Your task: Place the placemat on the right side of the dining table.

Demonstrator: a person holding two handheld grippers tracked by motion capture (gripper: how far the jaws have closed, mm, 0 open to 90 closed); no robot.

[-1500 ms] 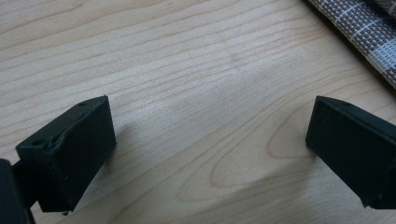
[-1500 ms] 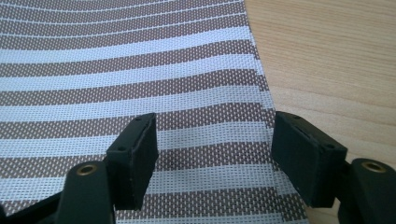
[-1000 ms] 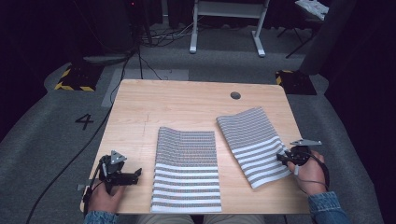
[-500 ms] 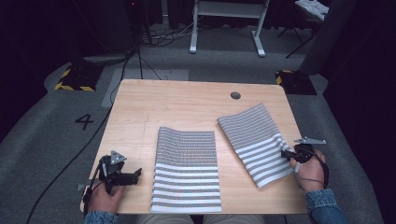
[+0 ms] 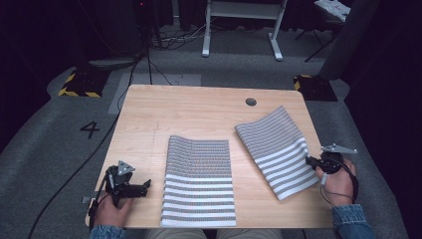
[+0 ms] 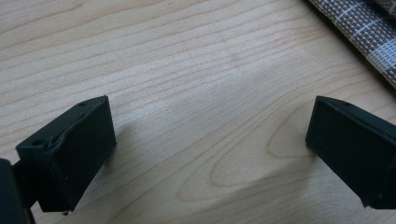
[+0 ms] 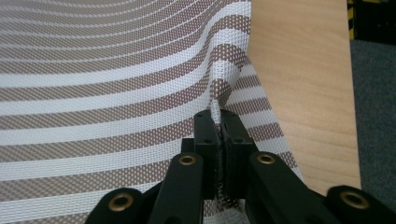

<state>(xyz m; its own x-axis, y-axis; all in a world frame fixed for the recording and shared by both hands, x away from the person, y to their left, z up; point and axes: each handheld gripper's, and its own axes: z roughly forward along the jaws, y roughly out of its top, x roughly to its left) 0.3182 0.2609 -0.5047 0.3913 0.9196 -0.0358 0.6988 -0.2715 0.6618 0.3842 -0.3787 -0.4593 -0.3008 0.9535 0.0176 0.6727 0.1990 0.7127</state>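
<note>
Two striped brown-and-white woven mats lie on the wooden table (image 5: 199, 112). The right mat (image 5: 276, 149) lies askew near the right edge. My right gripper (image 5: 309, 161) has just been closing and is shut on that mat's right edge, pinching the weave into a raised fold (image 7: 218, 93) between the pads. The middle mat (image 5: 199, 179) lies flat at the front centre. My left gripper (image 5: 146, 185) rests open on bare wood at the front left, its jaws wide apart, with a corner of the middle mat (image 6: 369, 28) just beyond them.
A round cable hole (image 5: 251, 101) sits in the table's back right. Grey carpet surrounds the table, with a black cable (image 5: 74, 174) trailing at the left and a white frame's legs (image 5: 239, 30) behind.
The right gripper has closed on the right mat's edge, which now puckers up there. The left hand has stayed still.
</note>
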